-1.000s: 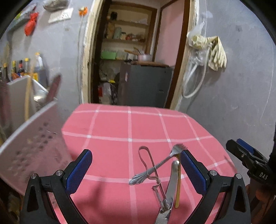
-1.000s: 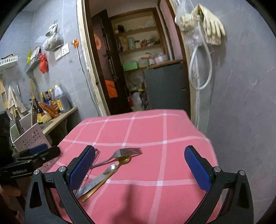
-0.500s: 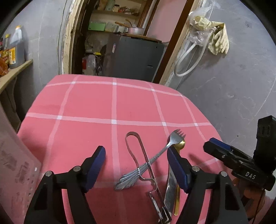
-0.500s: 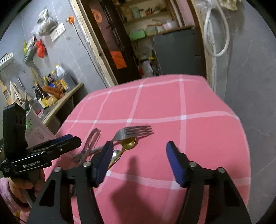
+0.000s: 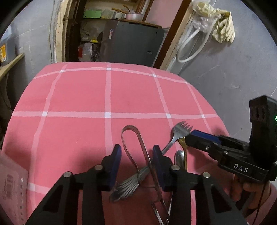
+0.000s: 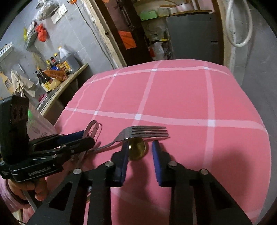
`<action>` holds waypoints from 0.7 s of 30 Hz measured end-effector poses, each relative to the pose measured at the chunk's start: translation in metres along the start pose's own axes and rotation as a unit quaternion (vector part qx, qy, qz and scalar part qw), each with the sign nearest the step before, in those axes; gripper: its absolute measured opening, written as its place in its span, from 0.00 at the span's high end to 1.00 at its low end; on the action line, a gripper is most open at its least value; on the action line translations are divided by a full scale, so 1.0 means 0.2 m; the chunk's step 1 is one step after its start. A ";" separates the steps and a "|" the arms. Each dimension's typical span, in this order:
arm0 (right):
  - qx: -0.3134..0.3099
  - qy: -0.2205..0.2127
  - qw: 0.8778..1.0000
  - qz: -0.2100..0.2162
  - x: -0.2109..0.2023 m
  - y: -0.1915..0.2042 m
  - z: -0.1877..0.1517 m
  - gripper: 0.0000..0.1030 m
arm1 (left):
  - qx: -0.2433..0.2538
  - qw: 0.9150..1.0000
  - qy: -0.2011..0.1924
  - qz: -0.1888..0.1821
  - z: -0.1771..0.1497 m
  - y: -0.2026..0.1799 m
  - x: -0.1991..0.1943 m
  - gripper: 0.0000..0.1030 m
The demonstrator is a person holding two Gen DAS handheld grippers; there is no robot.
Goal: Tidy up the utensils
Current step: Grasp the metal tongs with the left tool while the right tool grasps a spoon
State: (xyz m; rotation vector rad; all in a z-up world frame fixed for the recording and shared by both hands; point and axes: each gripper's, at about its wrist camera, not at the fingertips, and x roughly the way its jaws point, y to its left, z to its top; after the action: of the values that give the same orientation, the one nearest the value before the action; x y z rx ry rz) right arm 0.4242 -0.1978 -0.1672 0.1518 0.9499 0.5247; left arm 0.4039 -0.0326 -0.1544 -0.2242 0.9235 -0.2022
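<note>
Closer in and narrower than a second ago: left gripper [image 5: 136,154] jaws part-open astride tongs [image 5: 136,148], right gripper [image 6: 140,150] straddling gold spoon [image 6: 137,149] beneath fork [image 6: 138,134], unclenched, lining up separate pickups.

Place: a home kitchen; grey tiled walls
Counter [image 6: 69,77]: along the left wall; sauce bottles [image 6: 52,69] and an oil jug [image 6: 66,59] at its edge
Pantry: shelves through the doorway; a pot [image 5: 134,16] on a grey cabinet [image 5: 131,43]
Wall: rubber gloves [image 5: 223,29] hanging
Table: pink checked cloth [image 5: 107,97]; cutlery [image 5: 180,133] near its front edge
</note>
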 end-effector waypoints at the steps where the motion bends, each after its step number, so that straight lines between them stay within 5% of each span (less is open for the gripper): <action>1: 0.000 0.003 1.000 0.002 0.00 0.00 0.00 0.89 | 0.002 1.000 0.008 0.001 0.01 0.00 0.01 0.72; 11: 0.035 -0.002 0.999 0.009 -0.14 -0.05 -0.10 0.96 | 0.004 0.999 0.043 -0.003 0.04 -0.03 -0.03 0.78; 21: 0.057 -0.101 0.992 -0.047 -0.59 0.00 -0.26 0.98 | 0.017 0.998 -0.057 -0.038 -0.05 -0.08 -0.40 0.79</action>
State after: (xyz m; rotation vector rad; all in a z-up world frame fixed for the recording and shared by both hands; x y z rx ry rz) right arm 0.3271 -0.2607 -0.1101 0.2563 0.7851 0.3602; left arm 0.3477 -0.0265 -0.0939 -0.2379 0.7993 -0.2727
